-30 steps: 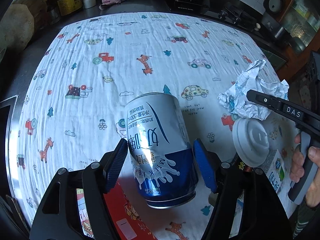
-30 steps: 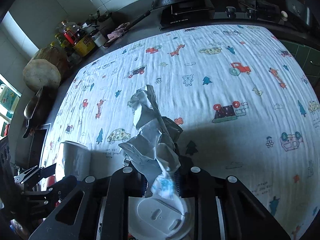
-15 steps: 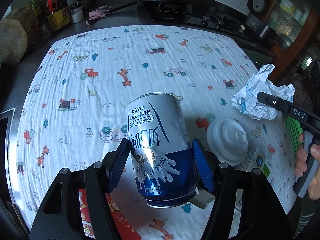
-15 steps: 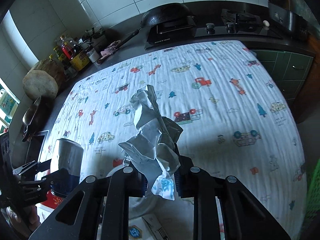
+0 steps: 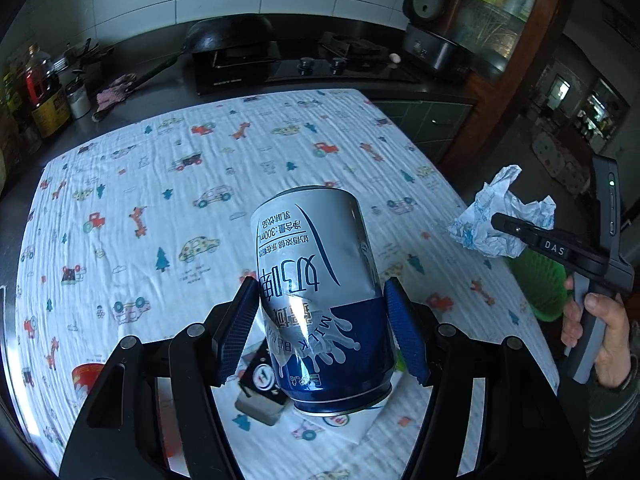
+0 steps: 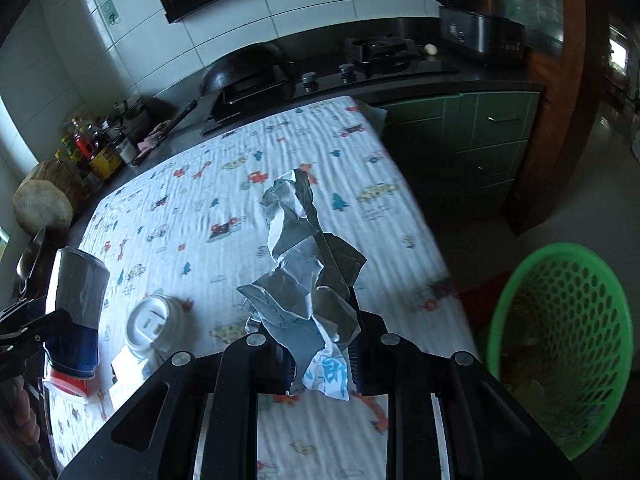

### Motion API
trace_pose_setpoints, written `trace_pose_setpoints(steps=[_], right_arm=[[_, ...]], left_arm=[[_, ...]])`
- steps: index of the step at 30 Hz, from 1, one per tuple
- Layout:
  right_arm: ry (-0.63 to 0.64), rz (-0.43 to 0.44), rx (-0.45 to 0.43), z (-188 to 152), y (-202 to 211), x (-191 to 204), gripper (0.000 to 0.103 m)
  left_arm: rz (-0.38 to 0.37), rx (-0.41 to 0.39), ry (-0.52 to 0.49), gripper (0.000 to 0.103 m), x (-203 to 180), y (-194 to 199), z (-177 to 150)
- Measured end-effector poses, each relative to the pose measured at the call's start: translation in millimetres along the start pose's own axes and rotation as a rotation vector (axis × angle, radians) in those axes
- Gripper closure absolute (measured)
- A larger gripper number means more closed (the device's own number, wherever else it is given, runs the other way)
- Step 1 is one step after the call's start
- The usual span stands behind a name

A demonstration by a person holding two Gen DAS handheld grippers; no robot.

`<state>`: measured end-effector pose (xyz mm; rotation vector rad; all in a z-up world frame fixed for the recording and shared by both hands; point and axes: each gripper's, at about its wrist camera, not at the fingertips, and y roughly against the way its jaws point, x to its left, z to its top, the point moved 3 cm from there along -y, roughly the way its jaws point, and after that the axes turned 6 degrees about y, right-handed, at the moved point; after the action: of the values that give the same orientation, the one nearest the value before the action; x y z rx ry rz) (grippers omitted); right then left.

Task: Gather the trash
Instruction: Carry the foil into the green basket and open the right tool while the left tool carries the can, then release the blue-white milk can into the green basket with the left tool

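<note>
Milk can (image 5: 320, 300) clamped in left tool (image 5: 324, 328), crumpled paper (image 6: 308, 288) pinched in right tool (image 6: 320, 364), both tilted downward.

Pads of right gripper (image 6: 320, 364) buried behind crumpled paper (image 6: 308, 280), small box (image 5: 260, 392) below left jaws half hidden by can (image 5: 320, 300), basket (image 6: 560, 344) right of jaws blurred, contents unreadable, its lower rim masked by gripper body

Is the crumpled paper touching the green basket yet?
Apart. The right wrist view shows the crumpled paper pinched in the right tool above the table, with open floor between it and the green basket.
</note>
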<state>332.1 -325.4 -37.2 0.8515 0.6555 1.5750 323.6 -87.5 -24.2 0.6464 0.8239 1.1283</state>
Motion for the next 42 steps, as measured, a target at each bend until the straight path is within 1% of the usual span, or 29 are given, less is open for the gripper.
trace_pose_setpoints(steps=[6,10,17,22,23,25,26,27,29,31,33,35,38,42], right_arm=[[-0.058,-0.066,-0.002,-20,23,-58,0.082],[-0.071,-0.136,-0.001,-34,36,-90,0.082],[-0.105,-0.236,0.023,-58,50,-144,0.082],[-0.160,-0.273,0.041,-74,54,-185,0.080],[-0.168,-0.285,0.046,-78,55,-192,0.077],[-0.185,-0.302,0.049,-85,56,-205,0.067],[-0.194,-0.303,0.046,-87,57,-211,0.060],[-0.205,-0.312,0.042,-90,59,-217,0.057],[-0.221,-0.316,0.037,-95,62,-226,0.053],[-0.233,-0.318,0.029,-99,66,-234,0.052],[-0.241,-0.318,0.021,-102,71,-239,0.047],[-0.246,-0.312,0.004,-105,78,-244,0.045],[-0.237,-0.312,-0.020,-111,92,-247,0.038],[-0.200,-0.345,-0.039,-115,109,-246,0.034]], left_arm=[[-0.064,0.013,-0.069,0.040,-60,-8,-3],[-0.097,0.021,-0.110,0.040,-97,-14,-6],[-0.136,0.039,-0.169,0.040,-150,-22,-12],[-0.161,0.053,-0.212,0.040,-186,-29,-16],[-0.166,0.055,-0.220,0.040,-193,-30,-17],[-0.176,0.059,-0.236,0.040,-206,-32,-19],[-0.181,0.061,-0.244,0.040,-213,-34,-19],[-0.185,0.062,-0.251,0.040,-219,-34,-20],[-0.192,0.069,-0.265,0.040,-232,-36,-22],[-0.196,0.073,-0.277,0.040,-244,-39,-23],[-0.213,0.078,-0.285,0.040,-256,-42,-23],[-0.225,0.079,-0.299,0.040,-268,-45,-24],[-0.241,0.092,-0.323,0.040,-288,-53,-27],[-0.264,0.107,-0.343,0.039,-313,-67,-32]])
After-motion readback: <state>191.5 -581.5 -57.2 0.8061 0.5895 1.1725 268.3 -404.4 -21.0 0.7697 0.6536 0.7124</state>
